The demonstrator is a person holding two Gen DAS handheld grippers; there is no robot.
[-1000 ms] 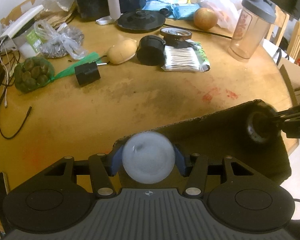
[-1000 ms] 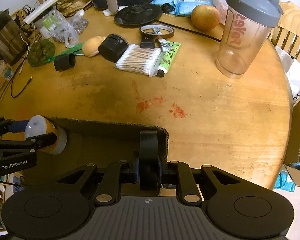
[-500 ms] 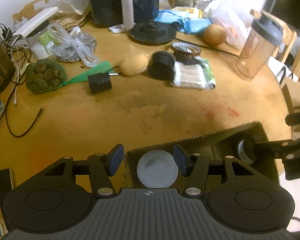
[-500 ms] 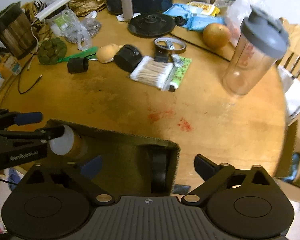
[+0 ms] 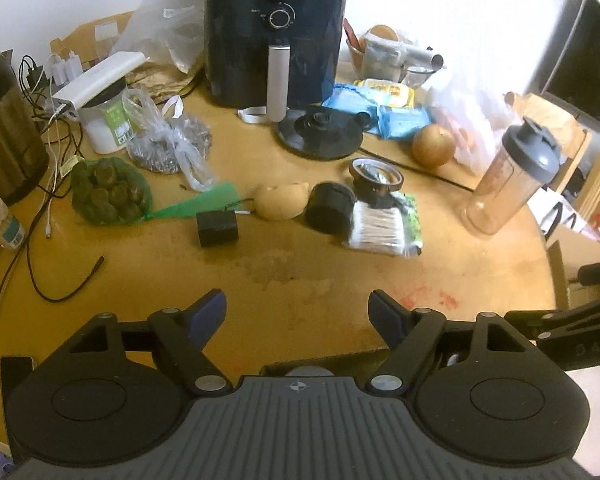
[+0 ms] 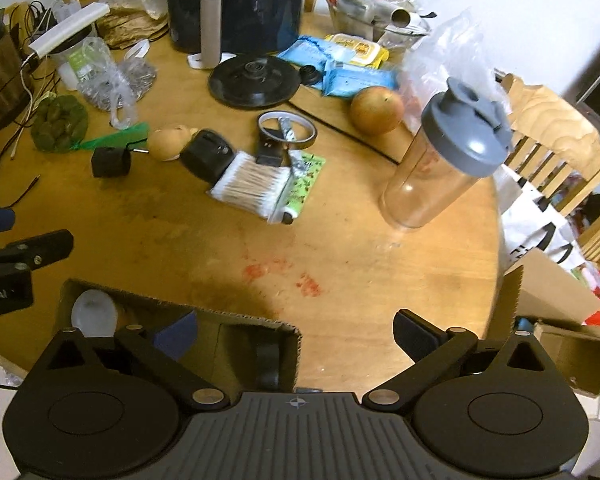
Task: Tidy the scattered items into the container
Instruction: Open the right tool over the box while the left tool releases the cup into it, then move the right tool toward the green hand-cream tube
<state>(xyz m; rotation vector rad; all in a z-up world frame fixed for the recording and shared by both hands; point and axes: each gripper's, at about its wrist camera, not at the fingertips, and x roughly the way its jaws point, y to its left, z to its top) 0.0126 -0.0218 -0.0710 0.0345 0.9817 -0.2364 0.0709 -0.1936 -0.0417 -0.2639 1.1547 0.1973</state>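
A cardboard box (image 6: 180, 314) sits at the table's near edge. A white-capped bottle (image 6: 94, 314) lies at its left end and a black roll (image 6: 266, 360) stands at its right end. My right gripper (image 6: 294, 330) hangs above the box, open wide and holding nothing. My left gripper (image 5: 296, 308) is also above the box (image 5: 320, 360). Its jaws are opening and nothing is between them. Loose on the table lie a small black cylinder (image 5: 217, 228), a tan egg-shaped object (image 5: 280, 202), a black round case (image 5: 332, 208), a pack of cotton swabs (image 5: 380, 230), a tape ring (image 5: 376, 172) and a green tube (image 6: 304, 184).
At the back stand a dark air fryer (image 5: 276, 28) and a black kettle base (image 5: 320, 136). A shaker bottle (image 6: 444, 160) and a round fruit (image 6: 376, 110) are at the right. A green net bag (image 5: 108, 192), plastic bags and cables crowd the left.
My left gripper let go of the white-capped bottle and my right let go of the black roll, both now in the box. Both grippers opened and rose.
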